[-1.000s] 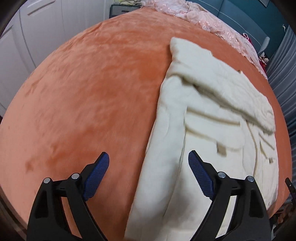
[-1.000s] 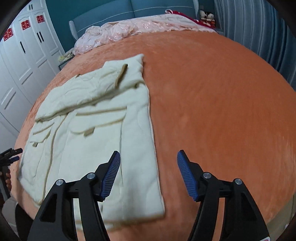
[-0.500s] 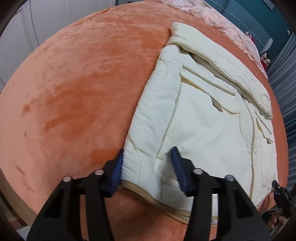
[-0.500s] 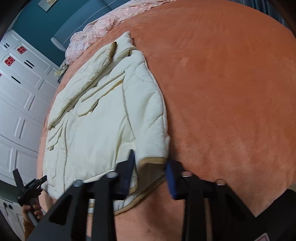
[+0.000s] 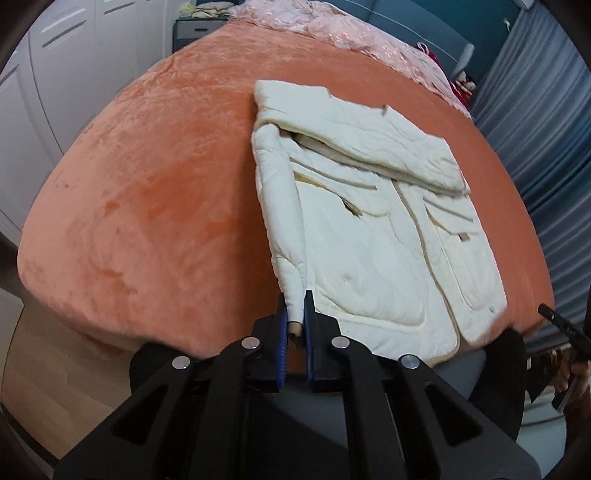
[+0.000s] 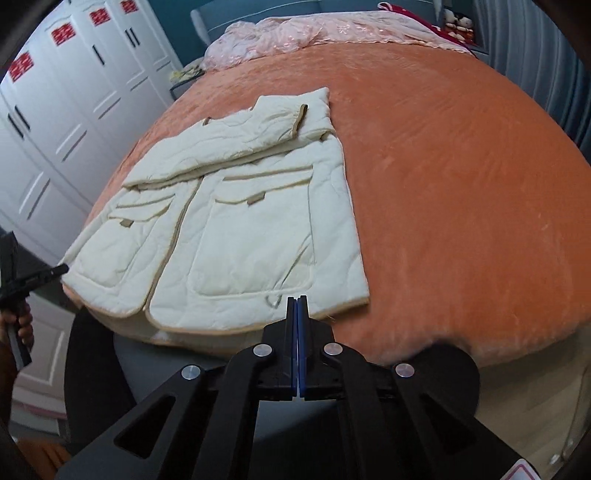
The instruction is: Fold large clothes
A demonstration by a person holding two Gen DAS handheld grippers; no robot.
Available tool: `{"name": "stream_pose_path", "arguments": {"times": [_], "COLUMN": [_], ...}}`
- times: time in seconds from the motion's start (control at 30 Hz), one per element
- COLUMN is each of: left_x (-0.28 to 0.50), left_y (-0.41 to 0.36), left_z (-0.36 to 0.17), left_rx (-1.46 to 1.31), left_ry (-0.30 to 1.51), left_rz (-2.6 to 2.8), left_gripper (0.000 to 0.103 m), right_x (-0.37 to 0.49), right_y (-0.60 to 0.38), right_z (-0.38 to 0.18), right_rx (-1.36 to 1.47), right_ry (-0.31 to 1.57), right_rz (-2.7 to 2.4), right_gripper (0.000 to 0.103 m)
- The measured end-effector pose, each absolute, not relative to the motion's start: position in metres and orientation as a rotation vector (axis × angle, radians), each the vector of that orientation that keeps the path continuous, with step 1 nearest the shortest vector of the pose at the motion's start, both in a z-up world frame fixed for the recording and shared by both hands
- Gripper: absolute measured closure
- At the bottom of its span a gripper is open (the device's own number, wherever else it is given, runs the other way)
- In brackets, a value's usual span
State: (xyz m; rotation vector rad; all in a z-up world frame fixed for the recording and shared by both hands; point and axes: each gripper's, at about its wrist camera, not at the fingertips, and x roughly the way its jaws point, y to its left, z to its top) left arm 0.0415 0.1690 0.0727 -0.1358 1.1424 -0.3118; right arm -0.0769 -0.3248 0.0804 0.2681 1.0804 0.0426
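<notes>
A cream quilted jacket point(image 5: 373, 221) with tan trim lies on the orange bedspread point(image 5: 147, 192), sleeves folded across its chest. My left gripper point(image 5: 295, 314) is shut on the jacket's near left hem corner at the bed's foot edge. In the right wrist view the jacket point(image 6: 236, 221) lies ahead and to the left. My right gripper point(image 6: 297, 306) is shut with its pads together, just in front of the jacket's near right hem; I see no cloth between the pads.
A pink crumpled cover point(image 6: 314, 29) lies at the head of the bed. White wardrobe doors point(image 6: 55, 122) stand on one side, blue-grey curtains point(image 5: 546, 122) on the other. Wooden floor point(image 5: 29, 369) shows below the bed edge. The other hand and gripper point(image 6: 22, 284) show at the left.
Both grippers went from wide open over the jacket to closed at its near hem. Both views pulled back past the foot edge of the bed.
</notes>
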Motion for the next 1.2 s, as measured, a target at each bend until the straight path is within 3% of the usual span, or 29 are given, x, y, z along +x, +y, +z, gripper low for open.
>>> {"name": "stream_pose_path", "arguments": {"times": [0.17, 0.3, 0.37, 0.47, 0.63, 0.7, 0.73, 0.77, 1.0, 1.2], "left_x": [-0.024, -0.021, -0.019, -0.017, -0.018, -0.019, -0.019, -0.019, -0.024, -0.049], "left_y": [0.163, 0.169, 0.171, 0.173, 0.172, 0.172, 0.172, 0.172, 0.181, 0.209], "left_z": [0.067, 0.047, 0.043, 0.041, 0.04, 0.041, 0.042, 0.044, 0.079, 0.148], "left_rx": [-0.052, -0.125, -0.147, -0.174, -0.171, -0.173, -0.172, -0.167, -0.12, -0.131], "left_ry": [1.213, 1.215, 1.205, 1.202, 1.206, 1.205, 1.205, 1.203, 1.162, 1.114], "left_rz": [-0.346, -0.293, -0.267, -0.251, -0.238, -0.235, -0.235, -0.236, -0.236, -0.243], "left_gripper": [0.096, 0.096, 0.096, 0.096, 0.096, 0.096, 0.096, 0.096, 0.097, 0.097], "right_x": [-0.131, -0.116, -0.096, -0.065, -0.022, -0.015, -0.013, -0.013, -0.054, -0.138], "right_y": [-0.325, -0.341, -0.344, -0.351, -0.382, -0.383, -0.381, -0.377, -0.35, -0.311], "right_z": [0.08, 0.053, 0.042, 0.023, -0.02, -0.03, -0.032, -0.031, 0.04, 0.11], "right_rx": [0.205, 0.35, 0.358, 0.39, 0.542, 0.595, 0.602, 0.601, 0.417, 0.21], "right_ry": [1.129, 1.096, 1.065, 1.027, 1.095, 1.115, 1.12, 1.122, 1.064, 1.205], "right_rz": [0.057, 0.029, 0.015, -0.035, -0.104, -0.062, -0.031, 0.007, 0.128, 0.3], "right_gripper": [0.102, 0.071, 0.047, 0.041, 0.041, 0.063, 0.092, 0.096, 0.099, 0.099]}}
